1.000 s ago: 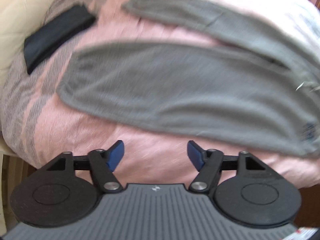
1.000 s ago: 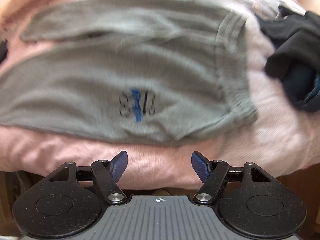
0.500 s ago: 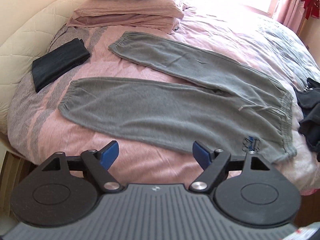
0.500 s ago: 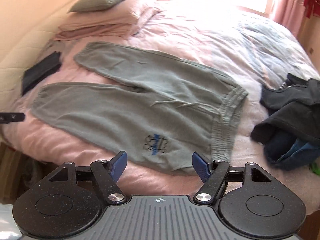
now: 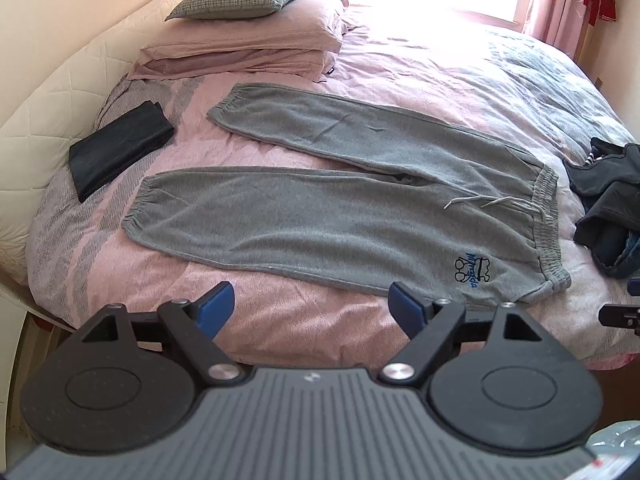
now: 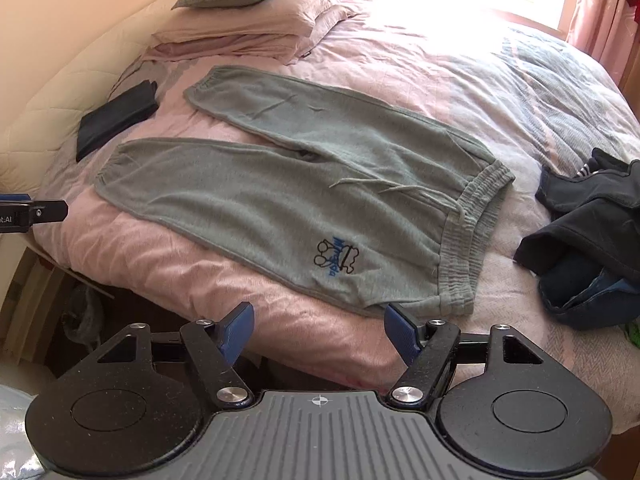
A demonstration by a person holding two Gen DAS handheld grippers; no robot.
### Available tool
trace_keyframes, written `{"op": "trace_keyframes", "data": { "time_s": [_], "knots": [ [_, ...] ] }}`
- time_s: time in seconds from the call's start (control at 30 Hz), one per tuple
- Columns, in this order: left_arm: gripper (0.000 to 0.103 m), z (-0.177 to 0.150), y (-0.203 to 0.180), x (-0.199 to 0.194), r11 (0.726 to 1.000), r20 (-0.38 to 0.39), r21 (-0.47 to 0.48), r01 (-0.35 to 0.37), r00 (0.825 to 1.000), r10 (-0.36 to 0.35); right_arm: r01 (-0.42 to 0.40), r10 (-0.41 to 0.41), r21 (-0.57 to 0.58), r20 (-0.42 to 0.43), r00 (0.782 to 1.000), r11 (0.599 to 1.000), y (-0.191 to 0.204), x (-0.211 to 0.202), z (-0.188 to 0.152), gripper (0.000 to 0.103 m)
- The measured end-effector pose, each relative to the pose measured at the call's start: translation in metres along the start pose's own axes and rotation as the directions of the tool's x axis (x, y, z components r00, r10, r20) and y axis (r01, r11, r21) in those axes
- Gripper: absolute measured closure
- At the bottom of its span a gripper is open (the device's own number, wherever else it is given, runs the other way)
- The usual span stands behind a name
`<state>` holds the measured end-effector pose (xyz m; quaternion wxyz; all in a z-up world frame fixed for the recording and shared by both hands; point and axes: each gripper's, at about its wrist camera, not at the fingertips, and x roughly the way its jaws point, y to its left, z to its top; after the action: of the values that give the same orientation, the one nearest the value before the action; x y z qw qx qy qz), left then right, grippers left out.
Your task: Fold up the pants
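Pants (image 5: 340, 216) flat on the pink bed (image 5: 280, 320), unfolded, legs splayed in a V toward the pillows (image 5: 248, 36), waistband near the dark clothes pile (image 5: 612, 216). Left tool (image 5: 310, 304) empty, jaws wide and just been opening. Right tool (image 6: 320, 326) spread wide, empty, off the fabric.

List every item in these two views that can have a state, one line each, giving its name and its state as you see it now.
grey pants: spread flat on the bed, legs apart, unfolded.
drawstring: loose, lying on the pants.
black cloth: folded flat near the headboard.
dark clothes: crumpled in a heap.
pillows: stacked.
left gripper: jaws open, just been opening, nothing between them.
right gripper: jaws open, empty.
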<state>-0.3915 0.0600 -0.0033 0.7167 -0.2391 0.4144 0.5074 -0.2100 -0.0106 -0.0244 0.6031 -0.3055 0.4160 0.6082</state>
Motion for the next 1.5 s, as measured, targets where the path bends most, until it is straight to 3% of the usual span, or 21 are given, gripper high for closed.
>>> {"op": "trace_keyframes", "data": {
  "time_s": [0.73, 1.5],
  "knots": [
    [0.021, -0.012, -0.016, -0.007, 1.000, -0.010, 0.018, -0.007, 1.000, 0.008, -0.015, 0.015, 0.012, 0.001, 1.000, 1.000, -0.014, -0.007, -0.012, 0.034],
    [0.020, -0.004, 0.007, -0.008, 1.000, 0.014, -0.009, -0.004, 1.000, 0.004, -0.031, 0.031, -0.019, 0.016, 0.999, 0.999, 0.004, 0.001, 0.004, 0.034]
  ]
}}
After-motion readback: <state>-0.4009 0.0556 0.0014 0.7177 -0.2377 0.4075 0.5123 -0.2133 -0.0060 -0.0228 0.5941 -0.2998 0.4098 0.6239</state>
